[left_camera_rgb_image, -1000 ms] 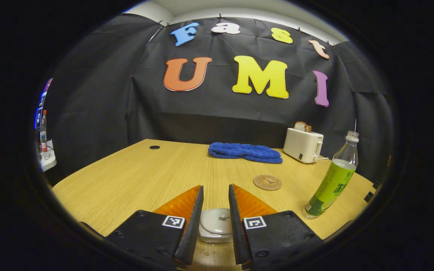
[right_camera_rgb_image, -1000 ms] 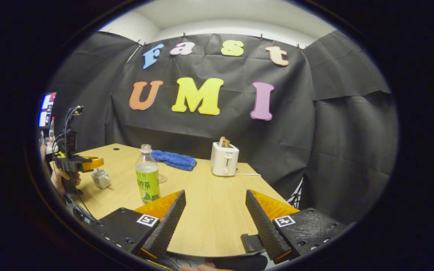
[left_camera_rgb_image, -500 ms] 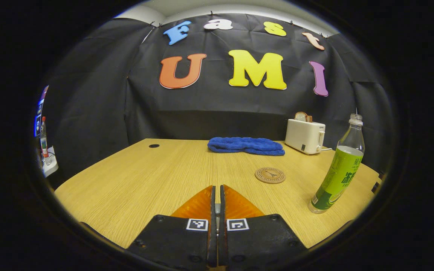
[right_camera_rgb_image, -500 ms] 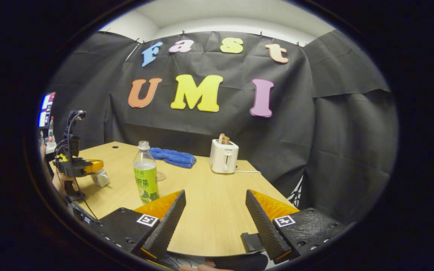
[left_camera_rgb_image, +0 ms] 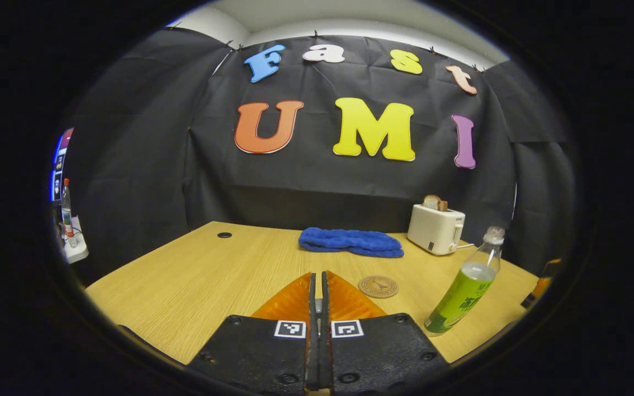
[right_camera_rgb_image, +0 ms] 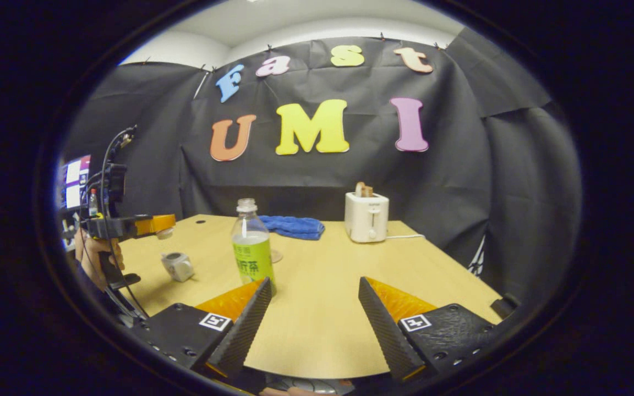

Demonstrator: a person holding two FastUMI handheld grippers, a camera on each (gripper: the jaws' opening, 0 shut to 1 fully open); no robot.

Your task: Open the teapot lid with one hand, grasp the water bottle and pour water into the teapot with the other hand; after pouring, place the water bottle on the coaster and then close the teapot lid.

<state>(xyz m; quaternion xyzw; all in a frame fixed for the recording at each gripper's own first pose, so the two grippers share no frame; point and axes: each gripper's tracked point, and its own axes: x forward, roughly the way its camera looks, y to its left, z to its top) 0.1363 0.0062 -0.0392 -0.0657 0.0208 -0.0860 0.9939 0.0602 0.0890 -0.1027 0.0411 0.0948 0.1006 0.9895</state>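
Here, low in the right gripper view, the right gripper (right_camera_rgb_image: 313, 316) holds its ribbed wedge fingers wide apart over the pale wood-grain table (right_camera_rgb_image: 317, 308). Left of centre stands the clear, green-labelled water bottle (right_camera_rgb_image: 252, 247). Farther left sits the small, lidless teapot (right_camera_rgb_image: 177, 266); above it a hand (right_camera_rgb_image: 92, 256) holds the left gripper (right_camera_rgb_image: 154, 224) level, pinching the rounded lid (right_camera_rgb_image: 164, 233).

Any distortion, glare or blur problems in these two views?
Left gripper view: fisheye bends the table edge and leans the bottle; sharp, no glare. Right gripper view: same bowing, bottle upright near centre; the left hand-held gripper at the rim is small and soft.
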